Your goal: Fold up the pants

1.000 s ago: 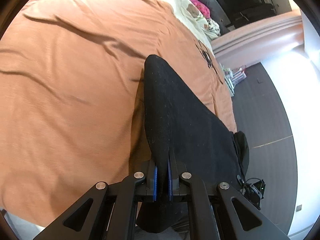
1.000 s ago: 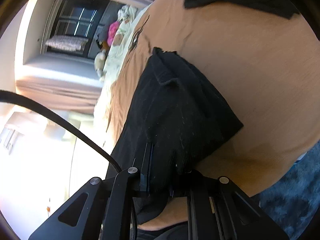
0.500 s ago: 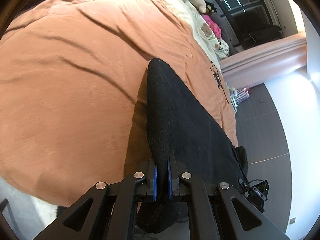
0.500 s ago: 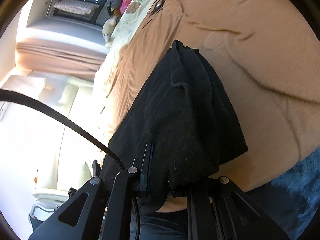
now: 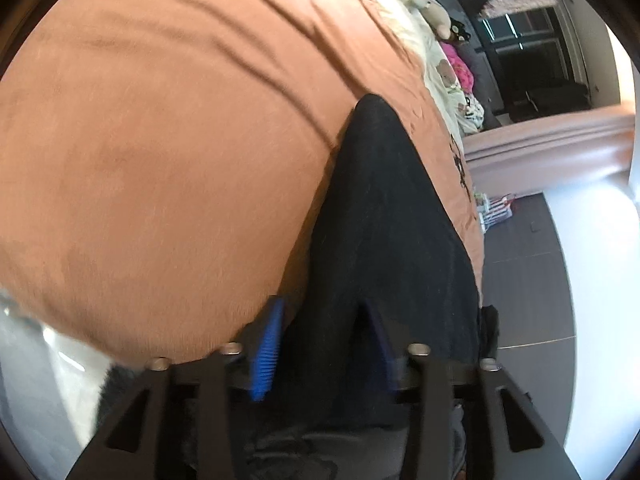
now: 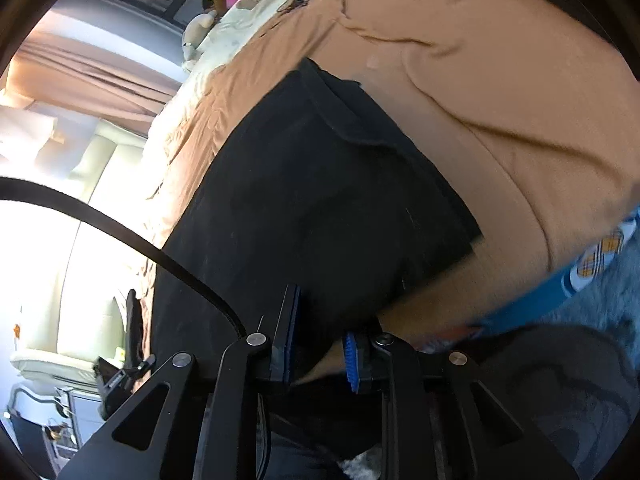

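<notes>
Both claws have just been opening: the left gripper (image 5: 324, 344) stands well apart around the black pants (image 6: 312, 200) lying on the orange bedspread (image 5: 160, 160), the right gripper (image 6: 320, 344) seemingly barely loosened, so this fold looks laid down.

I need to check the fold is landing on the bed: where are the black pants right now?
In both wrist views the black pants lie on the orange bedspread near its edge, running away from the grippers.
</notes>
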